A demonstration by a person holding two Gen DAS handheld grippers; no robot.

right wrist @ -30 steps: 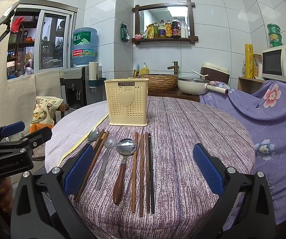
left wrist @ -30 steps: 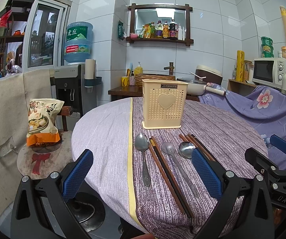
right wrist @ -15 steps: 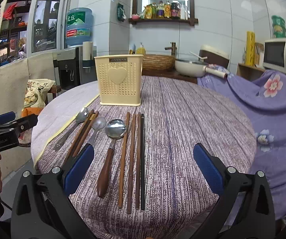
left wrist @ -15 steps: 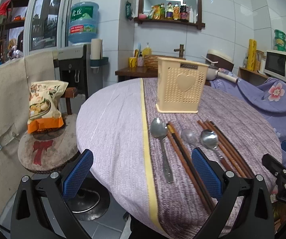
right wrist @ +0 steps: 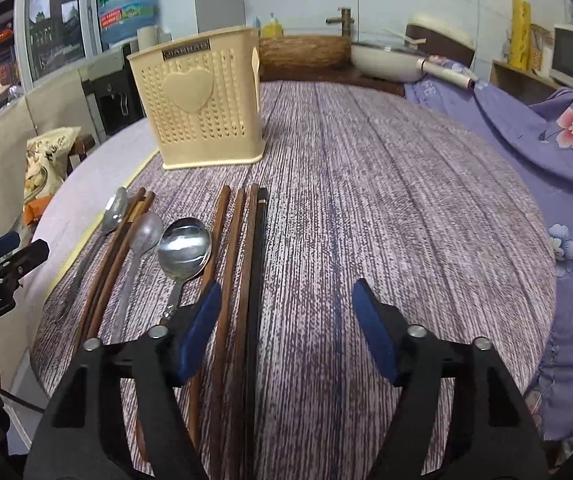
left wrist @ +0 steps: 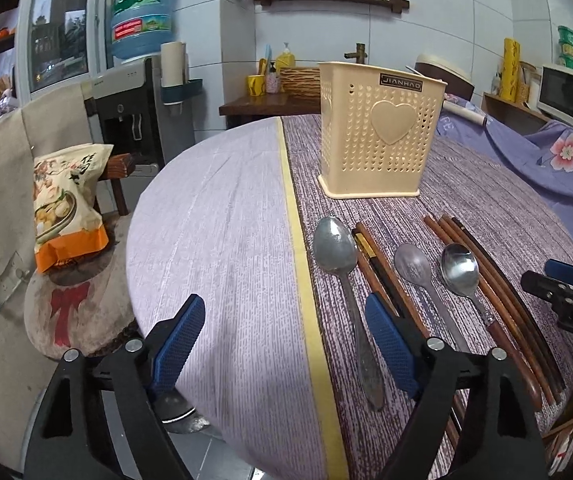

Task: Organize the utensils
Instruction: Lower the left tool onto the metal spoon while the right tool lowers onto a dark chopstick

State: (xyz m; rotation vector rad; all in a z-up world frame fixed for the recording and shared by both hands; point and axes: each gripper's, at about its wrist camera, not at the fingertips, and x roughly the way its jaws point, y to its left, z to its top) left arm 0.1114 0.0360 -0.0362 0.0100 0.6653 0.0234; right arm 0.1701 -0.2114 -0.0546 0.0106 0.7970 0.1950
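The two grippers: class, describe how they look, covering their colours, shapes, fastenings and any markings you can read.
Both are matt black plastic frames with triangular cut-outs. Each finger ends in a blue, cross-hatched rubber pad, fixed by round silver bolts. The left gripper and right gripper look alike. Seen side-on, the right gripper's body carries pale raised lettering, partly readable as "DAS"; the left's has small pale print, too blurred to read. No cables or sleeves show.

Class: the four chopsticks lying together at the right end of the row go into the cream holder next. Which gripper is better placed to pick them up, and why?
Probably the right gripper. Its jaws, just narrowed but empty, straddle the four chopsticks. The left gripper hangs over the pale cloth beside the leftmost spoon, several utensils away. The cream holder stands ahead.
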